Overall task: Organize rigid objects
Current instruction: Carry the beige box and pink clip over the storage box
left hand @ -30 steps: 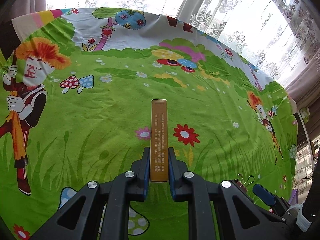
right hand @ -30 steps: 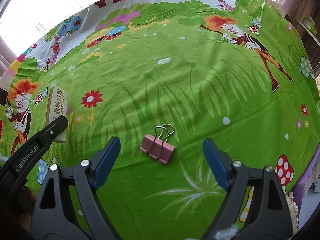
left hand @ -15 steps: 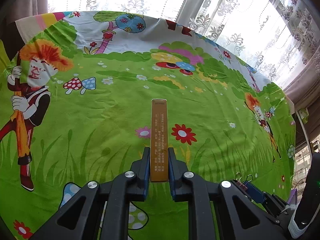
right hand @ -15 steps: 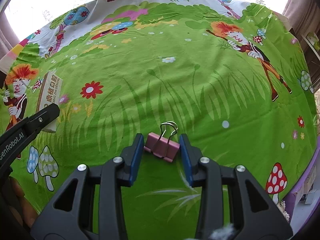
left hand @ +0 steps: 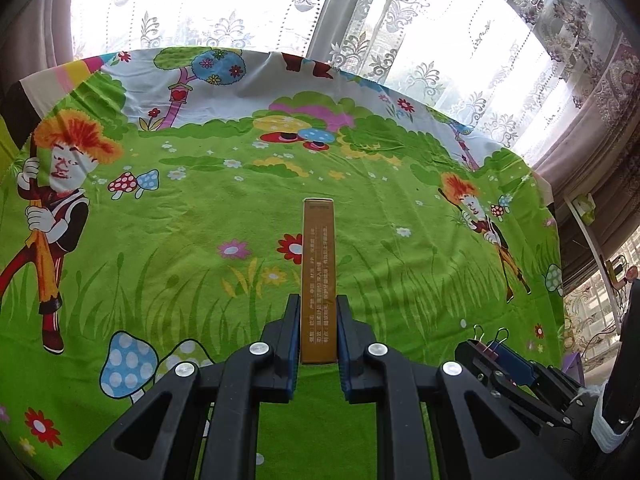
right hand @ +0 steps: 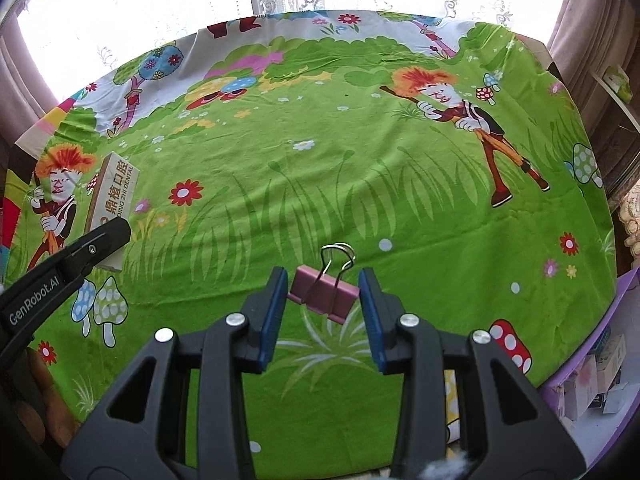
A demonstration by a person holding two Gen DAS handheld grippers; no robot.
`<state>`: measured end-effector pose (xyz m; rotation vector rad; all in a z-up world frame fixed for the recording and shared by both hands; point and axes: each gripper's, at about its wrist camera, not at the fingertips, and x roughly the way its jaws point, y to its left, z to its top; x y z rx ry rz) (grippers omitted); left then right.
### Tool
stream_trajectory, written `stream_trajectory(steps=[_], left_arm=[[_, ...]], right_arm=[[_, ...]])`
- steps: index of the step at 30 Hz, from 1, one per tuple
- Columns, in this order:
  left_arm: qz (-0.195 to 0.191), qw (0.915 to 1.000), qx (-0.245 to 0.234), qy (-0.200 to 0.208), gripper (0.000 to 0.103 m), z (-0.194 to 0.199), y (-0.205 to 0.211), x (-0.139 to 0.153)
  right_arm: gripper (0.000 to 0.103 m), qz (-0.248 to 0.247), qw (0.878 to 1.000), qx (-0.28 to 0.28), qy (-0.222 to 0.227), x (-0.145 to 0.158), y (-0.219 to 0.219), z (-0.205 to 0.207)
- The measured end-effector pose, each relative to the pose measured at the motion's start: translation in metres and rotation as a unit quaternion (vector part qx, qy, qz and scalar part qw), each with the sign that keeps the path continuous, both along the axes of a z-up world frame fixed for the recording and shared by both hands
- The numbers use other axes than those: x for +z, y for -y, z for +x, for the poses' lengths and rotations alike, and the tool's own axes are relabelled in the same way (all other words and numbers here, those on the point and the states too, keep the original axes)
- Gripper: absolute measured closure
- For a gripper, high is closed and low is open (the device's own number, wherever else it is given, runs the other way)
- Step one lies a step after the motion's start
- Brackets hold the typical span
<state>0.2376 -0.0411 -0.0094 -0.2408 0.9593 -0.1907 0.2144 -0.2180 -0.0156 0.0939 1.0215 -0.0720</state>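
My left gripper is shut on a long tan box, held edge-up above the green cartoon cloth. The box also shows in the right wrist view with Chinese lettering, the left gripper's finger over its near end. My right gripper is shut on a pink binder clip, its wire handles pointing away. The clip held lifted off the cloth also shows in the left wrist view, in the right gripper.
The cloth covers the table to its edges. Lace curtains hang behind the far edge. A purple tray with small boxes sits past the right edge.
My right gripper closed from wide open onto the pink binder clip and lifted it. My left gripper kept hold of the tan box and rose and tilted back, showing more of the window.
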Motion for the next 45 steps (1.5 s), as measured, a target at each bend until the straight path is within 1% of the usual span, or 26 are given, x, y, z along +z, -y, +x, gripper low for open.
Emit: stream_trajectory(steps=[5,11,18,22,28,38,45], left_arm=[[0.007,0.9996,-0.022,0.016,0.087,-0.017,0.02,0.016],[0.015,0.9982,-0.049,0.033,0.087,-0.036,0.046,0.033],[0.022,0.9947,-0.089,0.048,0.087,-0.062,0.081,0.05],[0.026,0.9918,-0.112,0.055,0.087,-0.078,0.101,0.058],[0.029,0.9861,-0.152,0.06,0.087,-0.104,0.133,0.064],[0.039,0.9742,-0.213,0.062,0.087,-0.145,0.18,0.067],[0.04,0.9651,-0.254,0.05,0.087,-0.169,0.211,0.064]], right_arm=[[0.062,0.0,1.0,-0.011,0.014,0.012,0.016,-0.017],[0.062,0.005,0.999,-0.033,0.026,0.026,0.045,-0.042],[0.062,0.009,0.998,-0.046,0.033,0.04,0.072,-0.073],[0.062,0.004,0.998,-0.048,0.041,0.051,0.086,-0.092],[0.062,0.0,0.997,-0.054,0.046,0.061,0.108,-0.119],[0.062,-0.024,0.996,-0.07,0.055,0.07,0.142,-0.163],[0.062,-0.036,0.994,-0.088,0.058,0.071,0.17,-0.192]])
